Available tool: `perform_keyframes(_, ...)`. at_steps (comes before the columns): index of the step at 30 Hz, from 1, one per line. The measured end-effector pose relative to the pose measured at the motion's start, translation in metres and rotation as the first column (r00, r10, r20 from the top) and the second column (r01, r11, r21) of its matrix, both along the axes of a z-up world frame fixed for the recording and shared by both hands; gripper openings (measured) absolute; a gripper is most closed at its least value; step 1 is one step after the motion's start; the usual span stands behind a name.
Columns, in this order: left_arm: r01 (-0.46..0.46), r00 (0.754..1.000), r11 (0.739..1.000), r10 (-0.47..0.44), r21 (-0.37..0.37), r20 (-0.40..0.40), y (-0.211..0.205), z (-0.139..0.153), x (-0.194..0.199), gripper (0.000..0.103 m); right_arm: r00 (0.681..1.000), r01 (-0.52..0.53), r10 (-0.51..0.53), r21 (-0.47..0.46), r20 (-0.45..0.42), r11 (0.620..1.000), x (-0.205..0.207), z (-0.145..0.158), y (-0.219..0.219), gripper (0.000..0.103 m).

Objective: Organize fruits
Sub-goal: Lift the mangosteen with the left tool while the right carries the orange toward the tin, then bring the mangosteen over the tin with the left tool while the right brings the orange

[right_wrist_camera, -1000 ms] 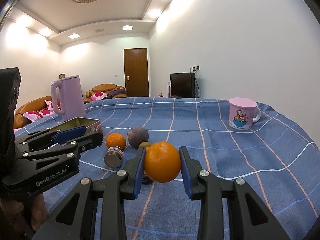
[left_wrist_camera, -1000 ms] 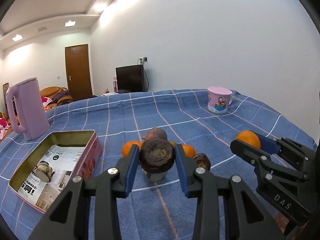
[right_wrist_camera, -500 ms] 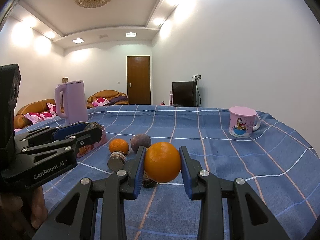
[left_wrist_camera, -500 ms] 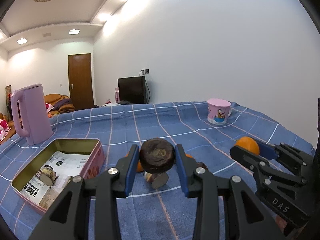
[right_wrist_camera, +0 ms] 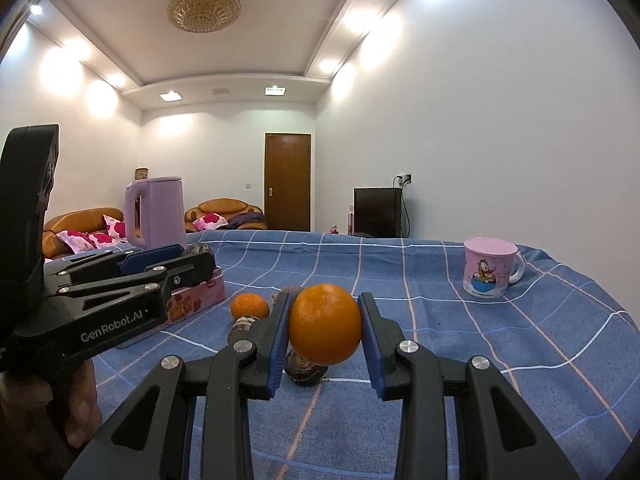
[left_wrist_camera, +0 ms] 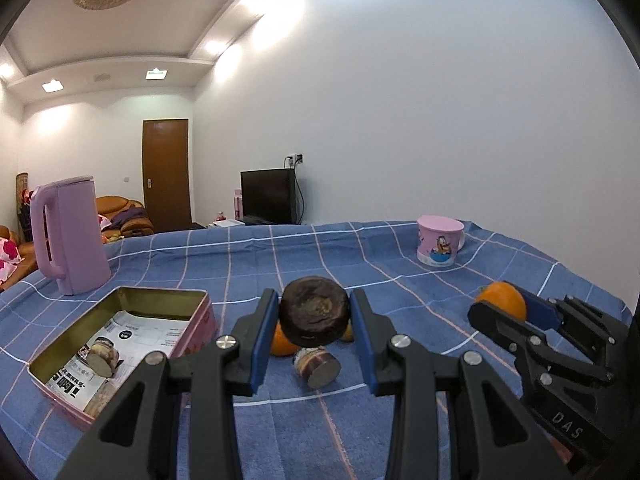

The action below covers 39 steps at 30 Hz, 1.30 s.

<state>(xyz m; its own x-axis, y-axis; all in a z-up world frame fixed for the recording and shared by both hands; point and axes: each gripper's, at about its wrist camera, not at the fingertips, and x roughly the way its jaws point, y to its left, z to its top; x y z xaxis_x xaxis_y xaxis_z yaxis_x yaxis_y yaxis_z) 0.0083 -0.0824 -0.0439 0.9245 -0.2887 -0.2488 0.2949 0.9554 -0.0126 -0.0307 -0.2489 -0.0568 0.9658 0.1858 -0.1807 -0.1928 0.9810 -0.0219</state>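
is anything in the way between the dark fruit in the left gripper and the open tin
Nothing visible. The left gripper holds the dark fruit above the cloth, and the open tin sits just to its left with bare blue tablecloth between. Inside it lie papers and a small jar.

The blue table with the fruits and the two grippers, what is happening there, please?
A person holds a gripper in each hand above the blue checked table. The left gripper is shut on a dark brown fruit, and the right gripper is shut on an orange; both fruits are lifted off the cloth. A smaller orange and a small jar lie on the table beside an open tin box.
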Motion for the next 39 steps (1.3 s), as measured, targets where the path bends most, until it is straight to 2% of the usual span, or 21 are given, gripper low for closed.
perform_keyframes(7, -0.025, 1.0, 1.0, 0.025, -0.016, -0.011, 0.011, 0.004, 0.004, 0.039, 0.999, 0.016, -0.017, -0.036, -0.029, 0.999, 0.007, 0.001, 0.005, 0.035)
perform_keyframes(11, -0.033, 0.999, 0.999, 0.033, -0.027, -0.02, 0.017, 0.006, 0.006, 0.039, 0.999, 0.022, -0.023, -0.021, -0.049, 1.0, 0.012, 0.004, 0.004, 0.035)
perform_keyframes(18, -0.086, 0.995, 0.996, 0.086, 0.0, -0.046, 0.028, 0.009, 0.011, 0.039, 0.997, 0.019, -0.02, -0.02, -0.077, 1.0, 0.021, 0.014, 0.011, 0.035)
perform_keyframes(24, -0.146, 0.987, 0.989, 0.147, 0.015, -0.065, 0.046, 0.013, 0.016, 0.039, 0.996, -0.027, 0.025, -0.028, -0.082, 0.999, 0.03, 0.026, 0.033, 0.035)
perform_keyframes(31, -0.225, 0.97, 0.974, 0.226, 0.02, -0.093, 0.075, 0.013, 0.026, 0.039, 0.99, -0.106, 0.102, -0.038, -0.094, 0.994, 0.047, 0.038, 0.065, 0.035)
perform_keyframes(39, -0.336, 0.933, 0.941, 0.338, 0.035, -0.127, 0.117, 0.01, 0.04, 0.038, 0.974, -0.187, 0.178, -0.053, -0.137, 0.981, 0.075, 0.039, 0.106, 0.035)
